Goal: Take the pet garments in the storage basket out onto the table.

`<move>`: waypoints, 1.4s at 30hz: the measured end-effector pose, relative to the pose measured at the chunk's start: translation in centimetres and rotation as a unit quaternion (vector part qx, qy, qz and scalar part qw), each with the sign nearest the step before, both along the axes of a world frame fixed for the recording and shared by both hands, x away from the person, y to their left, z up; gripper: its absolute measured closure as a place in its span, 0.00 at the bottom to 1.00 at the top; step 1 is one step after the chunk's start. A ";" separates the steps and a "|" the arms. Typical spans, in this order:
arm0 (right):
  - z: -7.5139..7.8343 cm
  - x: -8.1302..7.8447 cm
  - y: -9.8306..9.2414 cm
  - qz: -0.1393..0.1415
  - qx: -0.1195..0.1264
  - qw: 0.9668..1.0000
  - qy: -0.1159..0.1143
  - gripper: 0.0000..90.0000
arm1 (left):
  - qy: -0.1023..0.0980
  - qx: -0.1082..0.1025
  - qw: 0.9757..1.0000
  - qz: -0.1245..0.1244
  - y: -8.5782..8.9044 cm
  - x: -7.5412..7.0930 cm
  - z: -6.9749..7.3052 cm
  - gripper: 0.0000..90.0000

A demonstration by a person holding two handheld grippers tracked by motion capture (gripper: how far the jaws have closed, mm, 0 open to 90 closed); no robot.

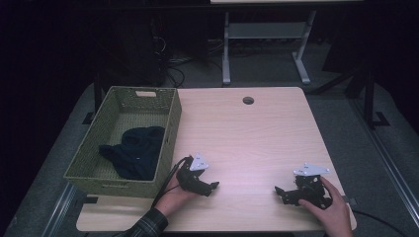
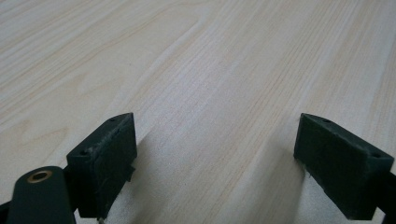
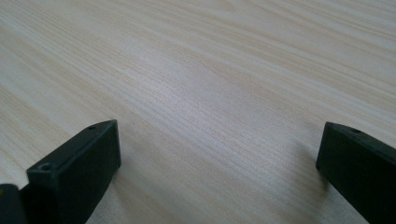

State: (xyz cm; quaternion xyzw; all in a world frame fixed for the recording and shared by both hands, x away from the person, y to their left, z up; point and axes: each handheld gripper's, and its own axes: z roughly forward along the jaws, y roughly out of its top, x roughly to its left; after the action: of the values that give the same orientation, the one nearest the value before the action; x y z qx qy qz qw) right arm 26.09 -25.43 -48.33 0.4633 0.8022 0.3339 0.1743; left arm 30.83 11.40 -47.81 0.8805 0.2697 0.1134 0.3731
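Cloth (image 1: 134, 150), dark and crumpled in the basket (image 1: 170, 126) just left of the left hand-held gripper (image 1: 210, 187), looks soft, light and floppy, best pinched at a raised fold; both it and the right hand-held gripper (image 1: 281, 191) rest spread, empty, on the worktop (image 1: 257, 133).

Light wooden table (image 1: 257, 133), pale grain running across, with a round cable hole (image 1: 248, 100) near the far edge. Beyond, a grey carpeted floor (image 1: 267, 74) in dim light. White metal legs of another table (image 1: 226, 54) past the far edge, feet resting on the floor. Tangle of dark cables (image 1: 170, 69) on the floor left of those legs.
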 end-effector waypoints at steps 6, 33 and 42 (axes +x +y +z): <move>0.0 0.0 0.0 0.000 0.000 1.000 0.000 0.00 | 0.001 0.000 1.000 -0.001 0.0 0.0 0.0 0.14; 0.0 0.0 0.0 0.000 0.000 1.000 0.000 0.00 | 0.018 0.027 0.999 0.000 -0.2 0.6 1.2 0.15; 0.0 0.0 0.0 0.000 0.000 1.000 0.001 0.00 | 0.017 0.022 1.000 -0.002 -0.1 0.6 1.6 0.15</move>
State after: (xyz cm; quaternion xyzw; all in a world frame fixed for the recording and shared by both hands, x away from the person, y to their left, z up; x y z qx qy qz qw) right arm 26.08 -25.44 -48.33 0.4635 0.8023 0.3336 0.1739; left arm 31.39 11.26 -46.18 0.8910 0.2713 0.1035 0.3490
